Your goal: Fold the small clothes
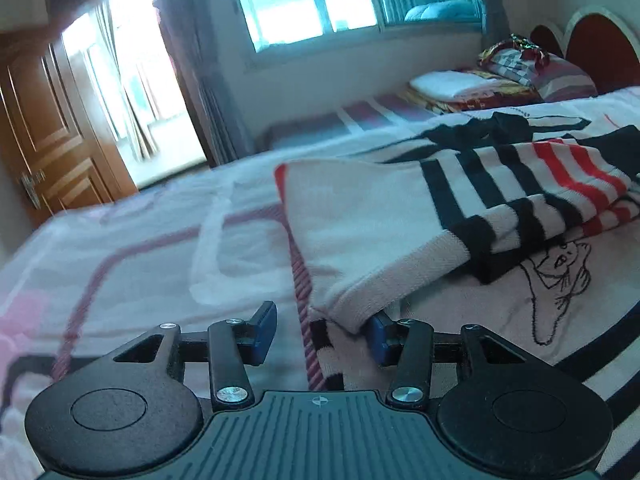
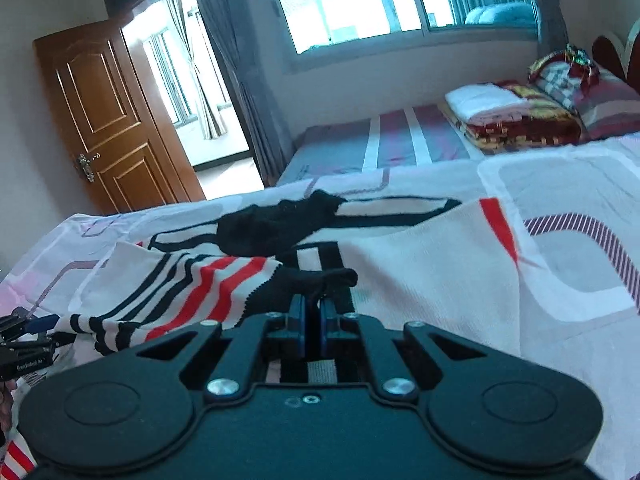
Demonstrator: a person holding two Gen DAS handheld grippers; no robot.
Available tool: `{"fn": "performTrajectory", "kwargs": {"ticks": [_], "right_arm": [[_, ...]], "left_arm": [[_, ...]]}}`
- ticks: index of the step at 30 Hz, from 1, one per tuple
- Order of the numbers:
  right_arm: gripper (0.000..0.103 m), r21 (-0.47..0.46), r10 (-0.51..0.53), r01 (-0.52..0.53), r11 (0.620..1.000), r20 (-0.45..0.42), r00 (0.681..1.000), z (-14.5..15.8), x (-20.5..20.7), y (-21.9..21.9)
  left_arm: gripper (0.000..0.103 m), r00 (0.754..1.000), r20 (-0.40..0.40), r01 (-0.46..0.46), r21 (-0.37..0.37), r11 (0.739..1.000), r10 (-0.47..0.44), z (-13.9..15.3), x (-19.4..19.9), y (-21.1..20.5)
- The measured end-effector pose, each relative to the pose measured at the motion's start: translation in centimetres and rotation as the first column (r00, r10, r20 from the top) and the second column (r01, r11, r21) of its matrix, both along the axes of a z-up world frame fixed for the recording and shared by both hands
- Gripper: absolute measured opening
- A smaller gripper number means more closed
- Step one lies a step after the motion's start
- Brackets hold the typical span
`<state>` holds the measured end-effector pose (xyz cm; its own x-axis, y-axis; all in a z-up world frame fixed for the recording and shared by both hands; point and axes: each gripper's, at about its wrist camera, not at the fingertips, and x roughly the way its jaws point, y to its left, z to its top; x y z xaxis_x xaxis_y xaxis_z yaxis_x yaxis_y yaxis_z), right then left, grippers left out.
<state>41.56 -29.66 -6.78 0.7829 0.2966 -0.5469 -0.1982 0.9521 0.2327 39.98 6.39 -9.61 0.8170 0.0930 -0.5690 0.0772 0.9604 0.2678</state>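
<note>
A small white knit garment (image 1: 360, 224) with black and red stripes lies partly folded on the bed. In the left wrist view my left gripper (image 1: 322, 330) is open, its jaws wide apart, with the garment's folded white corner resting against the right finger (image 1: 380, 336). In the right wrist view my right gripper (image 2: 313, 312) is shut on the garment's black edge (image 2: 324, 280), with the striped part (image 2: 192, 292) draped to its left and the white part (image 2: 432, 272) to its right. The left gripper also shows at the left edge there (image 2: 28, 340).
A dark garment (image 2: 276, 224) lies farther back on the bed. Folded blankets and pillows (image 2: 520, 116) are stacked near the red headboard (image 1: 596, 52). A wooden door (image 2: 108, 120) stands open at the left, with windows and curtains behind.
</note>
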Motion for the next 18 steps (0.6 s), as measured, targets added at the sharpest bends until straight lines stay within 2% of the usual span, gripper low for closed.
{"fn": "performTrajectory", "kwargs": {"ticks": [1,4,8,10,11,12,14,16,18], "right_arm": [[0.007,-0.001,-0.01,0.01,1.0,-0.012,1.0,-0.3,0.2,-0.2],[0.007,0.011,-0.012,0.013,1.0,-0.032,0.999,-0.7,0.7,-0.4],[0.007,0.013,0.004,-0.005,1.0,0.019,1.0,0.7,0.1,-0.1],[0.007,-0.016,0.014,-0.014,1.0,0.008,1.0,0.3,0.2,0.1],[0.007,-0.041,0.019,-0.02,0.999,-0.027,0.999,-0.4,0.7,0.3],[0.007,-0.058,0.017,-0.021,0.998,-0.068,0.998,-1.2,1.3,0.5],[0.009,-0.065,0.019,-0.026,0.998,-0.108,0.994,-2.3,1.8,0.6],[0.012,-0.051,0.009,-0.014,0.999,-0.099,0.995,-1.9,1.3,0.2],[0.017,-0.048,-0.017,0.014,0.999,-0.047,0.999,-1.1,0.0,-0.5]], "left_arm": [[0.048,1.0,-0.002,-0.017,-0.018,1.0,0.017,0.0,0.1,0.3],[0.048,0.997,-0.003,-0.081,-0.135,0.988,0.081,0.1,0.1,1.9],[0.048,0.996,-0.003,-0.09,-0.141,0.986,0.09,-0.6,-0.2,2.2],[0.056,0.995,-0.017,-0.102,-0.177,0.979,0.1,-0.7,0.0,2.8],[0.069,0.993,-0.027,-0.119,-0.182,0.976,0.116,-0.7,0.2,3.1],[0.075,0.991,-0.04,-0.136,-0.187,0.973,0.13,-0.6,0.4,3.6],[0.075,0.992,-0.052,-0.121,-0.211,0.97,0.112,-0.4,0.1,4.4],[0.075,0.994,-0.051,-0.107,-0.217,0.97,0.099,0.2,-0.9,5.1],[0.075,0.995,0.004,-0.096,-0.251,0.963,0.1,1.7,-2.3,5.6]]}}
